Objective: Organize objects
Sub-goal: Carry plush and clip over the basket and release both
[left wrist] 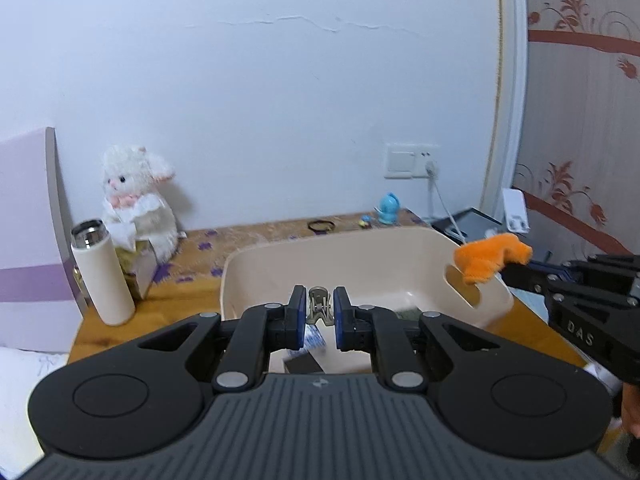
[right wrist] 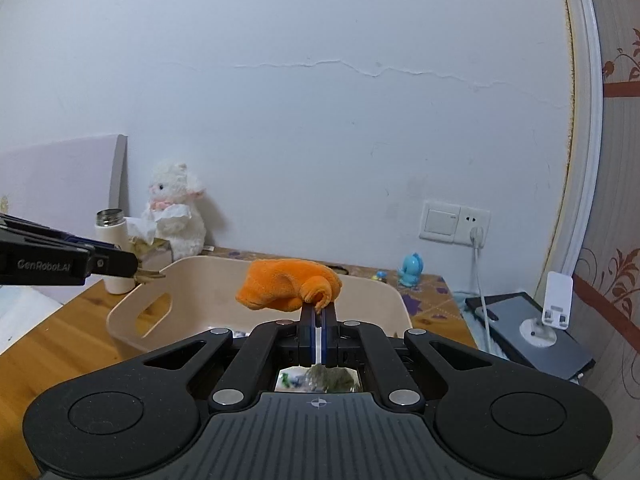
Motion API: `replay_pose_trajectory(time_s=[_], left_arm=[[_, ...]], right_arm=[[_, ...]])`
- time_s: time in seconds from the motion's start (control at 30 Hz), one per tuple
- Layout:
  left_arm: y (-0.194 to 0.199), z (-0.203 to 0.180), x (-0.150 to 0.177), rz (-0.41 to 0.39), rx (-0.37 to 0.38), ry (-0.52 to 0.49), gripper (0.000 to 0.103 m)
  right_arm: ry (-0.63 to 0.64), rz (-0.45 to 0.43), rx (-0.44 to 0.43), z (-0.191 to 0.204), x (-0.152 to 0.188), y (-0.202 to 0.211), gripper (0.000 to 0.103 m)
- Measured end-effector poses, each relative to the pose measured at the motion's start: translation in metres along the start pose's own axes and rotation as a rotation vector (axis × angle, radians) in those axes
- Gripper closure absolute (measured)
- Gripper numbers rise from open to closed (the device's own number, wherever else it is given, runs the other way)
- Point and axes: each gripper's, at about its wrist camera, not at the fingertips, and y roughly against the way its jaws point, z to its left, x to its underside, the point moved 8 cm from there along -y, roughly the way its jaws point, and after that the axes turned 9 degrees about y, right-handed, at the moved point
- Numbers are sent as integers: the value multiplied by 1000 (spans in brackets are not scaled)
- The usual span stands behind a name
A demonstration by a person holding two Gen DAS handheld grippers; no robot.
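Observation:
A beige plastic bin (left wrist: 360,256) with cut-out handles stands on the wooden table; it also shows in the right wrist view (right wrist: 192,280). My left gripper (left wrist: 319,304) is shut on a small olive-grey hair clip (left wrist: 319,305) held over the bin's near side. In the right wrist view the hair clip (right wrist: 150,277) pokes from the left gripper over the bin's left rim. My right gripper (right wrist: 319,312) is shut on an orange plush toy (right wrist: 286,284), held above the bin. The plush toy (left wrist: 490,258) shows over the bin's right rim in the left wrist view. Small items lie inside the bin, mostly hidden.
A white thermos (left wrist: 102,274), a white plush lamb (left wrist: 138,196) and a tissue box (left wrist: 140,264) stand at the back left. A blue figurine (left wrist: 390,208) and hair band (left wrist: 321,225) sit by the wall. A tablet (right wrist: 532,332), phone stand (right wrist: 554,300) and charger cable (right wrist: 482,292) lie right.

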Motion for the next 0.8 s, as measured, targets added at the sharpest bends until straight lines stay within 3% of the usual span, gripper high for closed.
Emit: replay_pose_trajectory(time_s=[0.17,0.3,0.6,0.7,0.73,0.8], left_arm=[[-34,8,-9,9,-65,-18,88],[-68,12,-4,60,-96,-25,88],[-133,17,35,265,-155,-30,87],[-142,18,45,313,-159,-26,87],[-144,19,48,333,-156,-23,87],[-147,20,51,352,-154,-13,87]], right_arm=[[-16,23,3,-2,-2,-24,101],[-17,72,11,-2,6,-48,101],[29,236,-10,9,35,-90,99],[17,274,-28,8,42,-95,94],[20,290,-31,8,45,-97,84],[21,305,-27,6,47,-99,78]])
